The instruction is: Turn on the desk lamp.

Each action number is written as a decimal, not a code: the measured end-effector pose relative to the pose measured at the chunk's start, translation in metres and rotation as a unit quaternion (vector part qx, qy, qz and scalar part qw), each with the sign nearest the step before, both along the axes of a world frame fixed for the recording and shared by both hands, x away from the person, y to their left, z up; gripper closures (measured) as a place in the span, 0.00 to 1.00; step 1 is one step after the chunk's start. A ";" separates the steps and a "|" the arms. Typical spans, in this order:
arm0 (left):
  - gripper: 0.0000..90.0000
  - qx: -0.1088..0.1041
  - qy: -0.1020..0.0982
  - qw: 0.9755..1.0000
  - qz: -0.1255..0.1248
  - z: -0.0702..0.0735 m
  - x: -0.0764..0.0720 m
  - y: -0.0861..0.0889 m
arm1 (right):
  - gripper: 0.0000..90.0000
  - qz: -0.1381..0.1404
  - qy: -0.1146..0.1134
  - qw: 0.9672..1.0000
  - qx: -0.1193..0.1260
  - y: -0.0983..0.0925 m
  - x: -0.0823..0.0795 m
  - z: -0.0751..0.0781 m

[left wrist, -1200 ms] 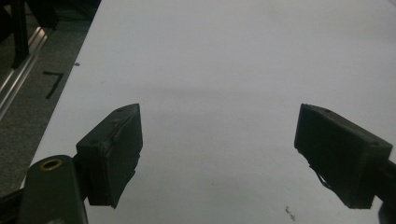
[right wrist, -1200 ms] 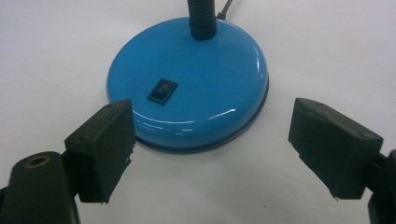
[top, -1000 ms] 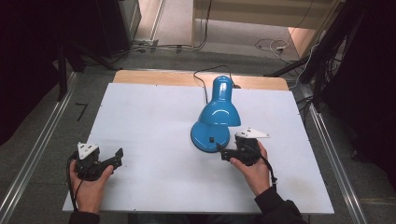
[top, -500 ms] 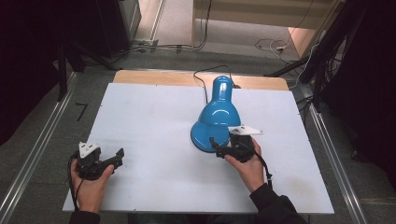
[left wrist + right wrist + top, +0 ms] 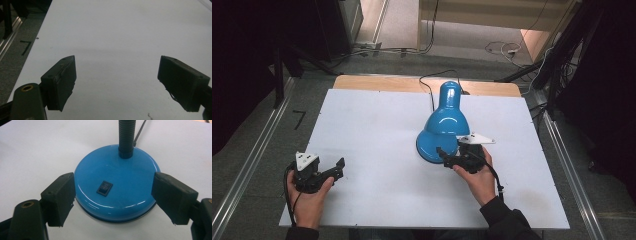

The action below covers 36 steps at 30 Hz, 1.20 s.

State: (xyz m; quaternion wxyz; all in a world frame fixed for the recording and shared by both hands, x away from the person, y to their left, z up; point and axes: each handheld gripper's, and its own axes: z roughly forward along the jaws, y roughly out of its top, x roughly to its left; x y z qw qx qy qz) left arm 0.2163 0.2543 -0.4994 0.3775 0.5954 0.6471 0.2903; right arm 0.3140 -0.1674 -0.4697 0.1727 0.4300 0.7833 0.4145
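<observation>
**A:** Quick check on your right gripper (image 5: 113,201): the jaws are spread wide, one on each side of the lamp base (image 5: 117,182), and they look just shy of the rim, maybe brushing it, but I honestly can't tell from the right gripper view. Nothing is pinched.

**B:** And your left gripper (image 5: 117,85)?

**A:** Also wide open, with just bare white table (image 5: 120,30) between the jaws. In the high view you're holding it low at the near left corner, well apart from the lamp.

**B:** What does the lamp look like up close?

**A:** Glossy blue round base, pretty shiny, with reflections along the edge. There's one small black rocker switch (image 5: 104,188) set in the top, nearer your side. Behind it a black ribbed gooseneck (image 5: 126,137) rises out of the base. From the high view, the blue shade (image 5: 446,117) is bent over so it covers most of the base, and the lamp sits right of the table's middle, with your right gripper at its near edge.

**B:** Counts?

**A:** One lamp, one switch, and one black cord (image 5: 428,85) trailing off the far edge. Two grippers, one in each of your hands. One white table top with a wooden strip (image 5: 377,82) showing along the far side.
</observation>
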 end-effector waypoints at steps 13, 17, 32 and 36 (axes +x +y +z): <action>0.18 -0.003 0.003 1.000 0.000 -0.001 0.001 0.001 | 0.26 0.009 0.001 1.000 -0.008 0.011 0.007 -0.006; 0.18 -0.002 0.001 1.000 0.000 0.000 0.000 0.000 | 0.30 0.009 -0.010 1.000 -0.017 0.016 0.009 -0.006; 0.18 -0.008 0.004 1.000 -0.005 -0.002 0.001 0.001 | 0.76 0.013 -0.022 1.000 0.004 0.018 0.014 -0.011; 0.18 -0.006 0.003 1.000 -0.005 -0.002 0.001 0.001 | 0.86 0.007 -0.025 1.000 0.011 0.018 0.014 -0.013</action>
